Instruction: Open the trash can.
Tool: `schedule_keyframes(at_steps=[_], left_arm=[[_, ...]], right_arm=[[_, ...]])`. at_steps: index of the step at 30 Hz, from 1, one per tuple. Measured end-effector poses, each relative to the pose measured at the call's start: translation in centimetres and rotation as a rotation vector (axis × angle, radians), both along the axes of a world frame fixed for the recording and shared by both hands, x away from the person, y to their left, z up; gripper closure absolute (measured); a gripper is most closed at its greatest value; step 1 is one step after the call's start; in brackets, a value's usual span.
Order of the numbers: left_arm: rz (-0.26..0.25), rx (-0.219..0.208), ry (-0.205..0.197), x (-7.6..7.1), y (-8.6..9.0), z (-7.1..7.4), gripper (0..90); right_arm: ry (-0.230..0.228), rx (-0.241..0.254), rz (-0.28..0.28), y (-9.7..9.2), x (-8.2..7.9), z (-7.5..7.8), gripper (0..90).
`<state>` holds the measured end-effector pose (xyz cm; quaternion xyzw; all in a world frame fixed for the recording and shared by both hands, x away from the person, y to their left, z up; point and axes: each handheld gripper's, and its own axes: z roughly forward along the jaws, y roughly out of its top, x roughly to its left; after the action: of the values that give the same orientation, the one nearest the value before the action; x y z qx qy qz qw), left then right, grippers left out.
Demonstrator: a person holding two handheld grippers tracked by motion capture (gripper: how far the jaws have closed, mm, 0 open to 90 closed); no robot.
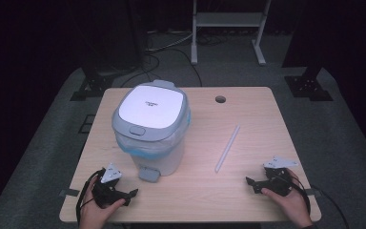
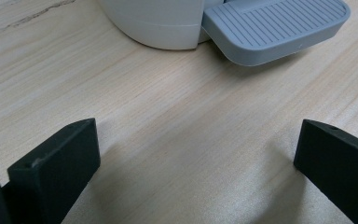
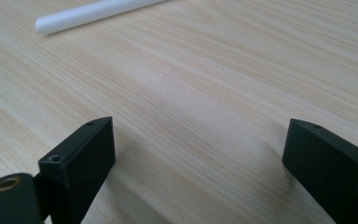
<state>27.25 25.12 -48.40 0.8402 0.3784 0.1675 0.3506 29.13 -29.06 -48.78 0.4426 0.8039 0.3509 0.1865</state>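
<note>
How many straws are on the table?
1: a white straw lies on the table right of the pedal bin, ahead of the right gripper. More may be hidden behind the bin.

Small white plastic pedal bin (image 1: 152,129) with grey lid rim: upright on tabletop, left of centre, lid shut, blue liner showing under rim. Grey ribbed foot pedal (image 2: 275,28) at its near base. Long white plastic tube (image 1: 227,148) lies flat, right of bin, apart from it.
</note>
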Motion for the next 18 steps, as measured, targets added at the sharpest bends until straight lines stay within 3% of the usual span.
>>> schedule_keyframes(at_steps=[5,11,13,15,18], left_arm=[[0.0,-0.004,-0.005,0.0,0.12,0.07,1.2],[-0.028,-0.027,-0.026,-0.38,0.33,0.18,15.2],[-0.022,-0.036,-0.027,-0.39,0.44,0.2,16.0],[-0.021,-0.05,-0.035,-0.5,0.56,0.24,26.0],[-0.014,-0.064,-0.031,-0.49,0.69,0.27,27.0]], right_arm=[[0.001,0.001,0.0,0.0,0.0,0.0,7.9],[0.0,0.0,0.004,-0.01,0.03,0.0,7.8],[0.001,0.0,0.005,0.01,0.07,0.0,7.9],[0.001,0.0,0.004,0.02,0.09,0.01,7.9],[0.002,0.0,0.001,0.04,0.14,0.01,7.9]])
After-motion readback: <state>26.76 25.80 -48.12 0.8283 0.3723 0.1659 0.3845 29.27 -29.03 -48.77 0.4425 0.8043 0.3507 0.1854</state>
